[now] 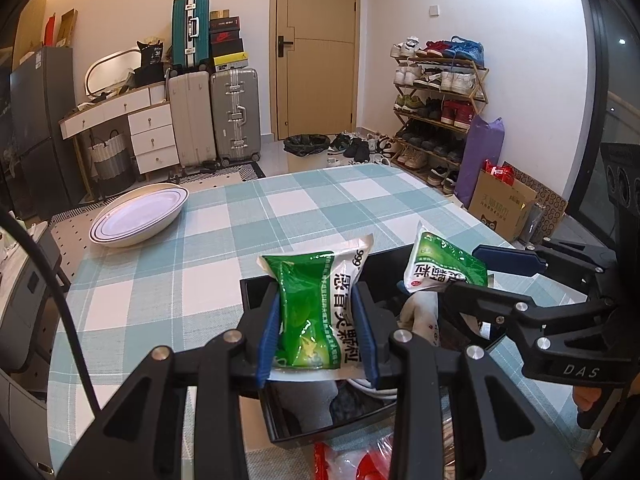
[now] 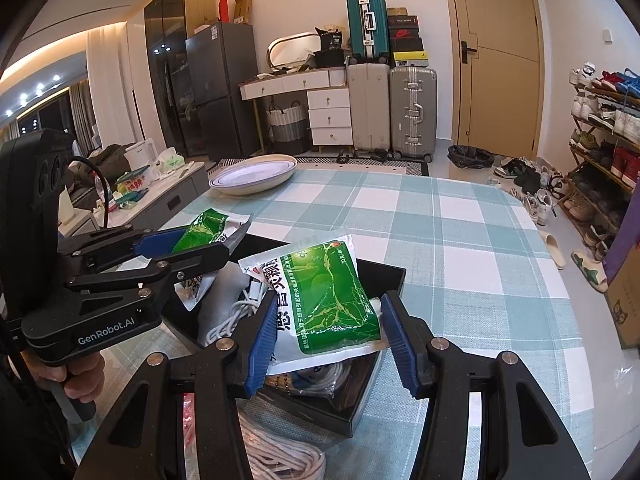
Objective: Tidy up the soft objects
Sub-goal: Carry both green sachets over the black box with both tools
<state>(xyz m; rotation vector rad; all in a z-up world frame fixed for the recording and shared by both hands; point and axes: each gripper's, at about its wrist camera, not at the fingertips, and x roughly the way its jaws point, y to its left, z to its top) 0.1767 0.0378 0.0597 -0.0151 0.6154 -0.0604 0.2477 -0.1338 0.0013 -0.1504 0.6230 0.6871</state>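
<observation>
My left gripper (image 1: 319, 332) is shut on a green and white medicine sachet (image 1: 316, 308) and holds it upright over the black box (image 1: 256, 284); it also shows in the right wrist view (image 2: 204, 232). My right gripper (image 2: 332, 340) is open, its blue pads either side of a second green sachet (image 2: 328, 300) that rests tilted on the box's contents, touching the left pad. That sachet also shows in the left wrist view (image 1: 444, 264). The box (image 2: 384, 276) holds white cable (image 2: 232, 320) and grey cloth.
A white oval dish (image 1: 138, 216) sits at the far left of the checked tablecloth (image 1: 320, 204). Coiled white rope (image 2: 280, 456) and a red packet (image 1: 372, 460) lie near the front edge. Suitcases, drawers and a shoe rack stand beyond the table.
</observation>
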